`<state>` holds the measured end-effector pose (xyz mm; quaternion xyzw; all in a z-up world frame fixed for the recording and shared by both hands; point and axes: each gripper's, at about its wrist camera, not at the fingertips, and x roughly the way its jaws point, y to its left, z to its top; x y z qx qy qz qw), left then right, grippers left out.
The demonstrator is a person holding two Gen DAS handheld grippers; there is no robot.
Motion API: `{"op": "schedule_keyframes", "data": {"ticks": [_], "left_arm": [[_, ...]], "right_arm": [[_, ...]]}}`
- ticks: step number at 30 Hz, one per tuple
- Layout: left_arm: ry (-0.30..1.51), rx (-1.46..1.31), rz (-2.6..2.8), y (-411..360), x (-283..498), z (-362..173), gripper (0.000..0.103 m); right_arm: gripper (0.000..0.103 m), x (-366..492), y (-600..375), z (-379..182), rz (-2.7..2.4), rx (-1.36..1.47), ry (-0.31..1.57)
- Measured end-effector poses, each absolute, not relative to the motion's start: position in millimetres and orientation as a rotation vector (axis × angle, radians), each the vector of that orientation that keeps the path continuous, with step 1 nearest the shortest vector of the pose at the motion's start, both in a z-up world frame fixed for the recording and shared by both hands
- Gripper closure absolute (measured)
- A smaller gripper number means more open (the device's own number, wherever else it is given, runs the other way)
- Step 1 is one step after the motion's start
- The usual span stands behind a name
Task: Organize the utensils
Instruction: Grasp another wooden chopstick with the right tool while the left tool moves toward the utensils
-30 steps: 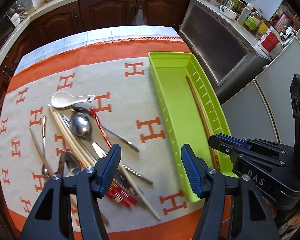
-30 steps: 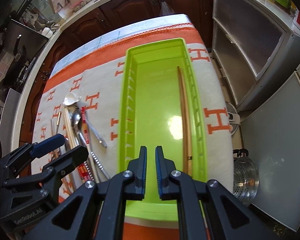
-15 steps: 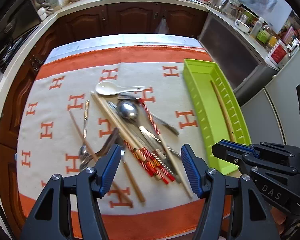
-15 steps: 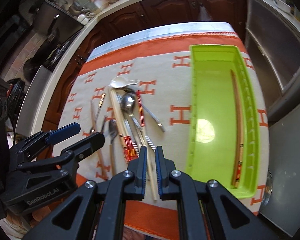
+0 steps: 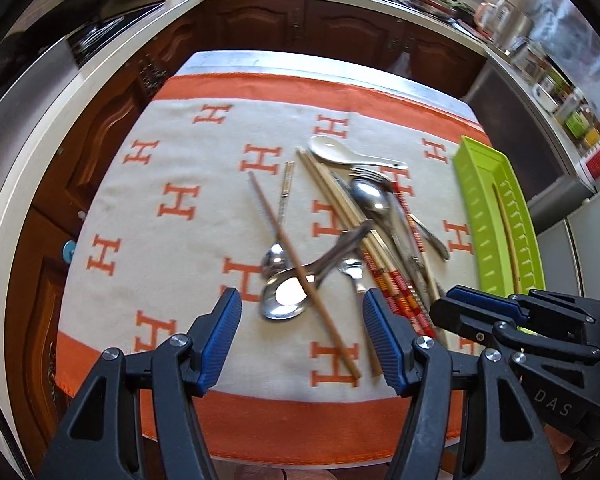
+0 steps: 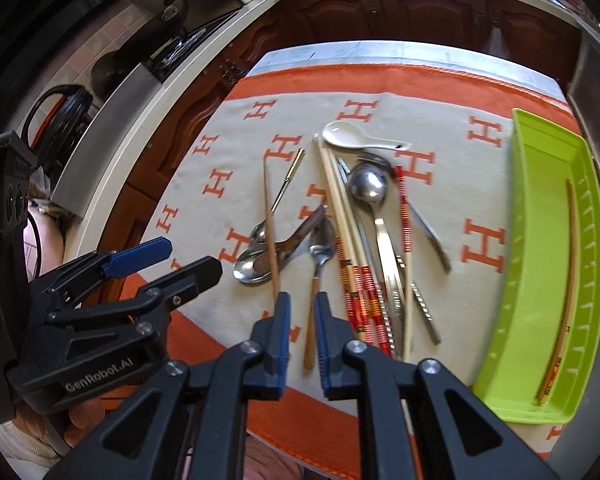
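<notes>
A pile of utensils lies on the orange-and-cream cloth: a white ceramic spoon [image 5: 340,153], steel spoons [image 5: 370,197], a large steel ladle spoon [image 5: 286,294], pale chopsticks [image 5: 336,200], red-patterned chopsticks [image 5: 400,296] and a brown chopstick [image 5: 296,260]. A lime green tray [image 5: 496,216] at the right holds one wooden chopstick [image 6: 568,264]. My left gripper [image 5: 302,326] is open and empty, just in front of the ladle spoon. My right gripper [image 6: 300,320] is nearly closed, jaws a narrow gap apart, empty, above the wooden-handled spoon [image 6: 314,300].
The cloth covers a table [image 5: 228,58] ringed by dark wood cabinets [image 5: 340,28] and a counter. A steel appliance [image 5: 540,128] stands beyond the tray. The table's front edge is close below both grippers.
Both grippers have swung left from over the tray to the utensil pile. The right jaws have parted slightly. Nothing was picked up.
</notes>
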<state>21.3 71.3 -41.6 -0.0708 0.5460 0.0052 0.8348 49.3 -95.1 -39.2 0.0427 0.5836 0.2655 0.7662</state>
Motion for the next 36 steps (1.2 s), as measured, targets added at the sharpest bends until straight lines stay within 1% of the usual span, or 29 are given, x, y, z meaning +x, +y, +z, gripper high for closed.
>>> {"op": "schedule_keyframes", "data": {"ticks": [2, 7, 9, 11, 19, 25, 26, 27, 28, 31, 36], "left_arm": [[1.166, -0.17, 0.038, 85.4, 18.9, -47.6, 0.04], [1.188, -0.192, 0.081, 111.1, 15.1, -64.5, 0.039], [1.194, -0.201, 0.087, 117.9, 14.8, -70.5, 0.033], [1.198, -0.216, 0.091, 125.0, 14.3, -77.6, 0.031], [1.228, -0.247, 0.093, 141.3, 19.9, -100.0, 0.031], [1.23, -0.244, 0.08, 145.7, 27.9, -103.9, 0.031], [1.229, -0.247, 0.079, 146.6, 28.9, -104.0, 0.031], [1.227, -0.251, 0.077, 147.3, 30.4, -104.2, 0.031], [1.229, -0.253, 0.075, 147.1, 32.2, -104.9, 0.031], [1.235, -0.243, 0.064, 145.7, 35.0, -106.5, 0.031], [1.241, -0.236, 0.058, 142.6, 36.4, -108.3, 0.031]], "right_arm": [[0.079, 49.1, -84.4, -42.4, 0.59, 0.075, 1.266], [0.079, 52.0, -58.6, -57.3, 0.615, 0.027, 1.268], [0.079, 54.5, -45.3, -70.3, 0.623, 0.013, 1.282], [0.079, 56.6, -36.3, -80.2, 0.622, -0.006, 1.294], [0.079, 61.5, -7.6, -108.7, 0.604, -0.116, 1.315], [0.08, 63.1, 8.7, -120.5, 0.571, -0.219, 1.299], [0.083, 62.4, 10.7, -121.8, 0.564, -0.238, 1.296], [0.092, 61.6, 12.2, -122.8, 0.562, -0.252, 1.293], [0.096, 60.5, 13.8, -123.9, 0.567, -0.265, 1.291], [0.097, 58.5, 14.2, -123.6, 0.562, -0.284, 1.274], [0.097, 62.4, 7.4, -121.4, 0.562, -0.219, 1.298]]}}
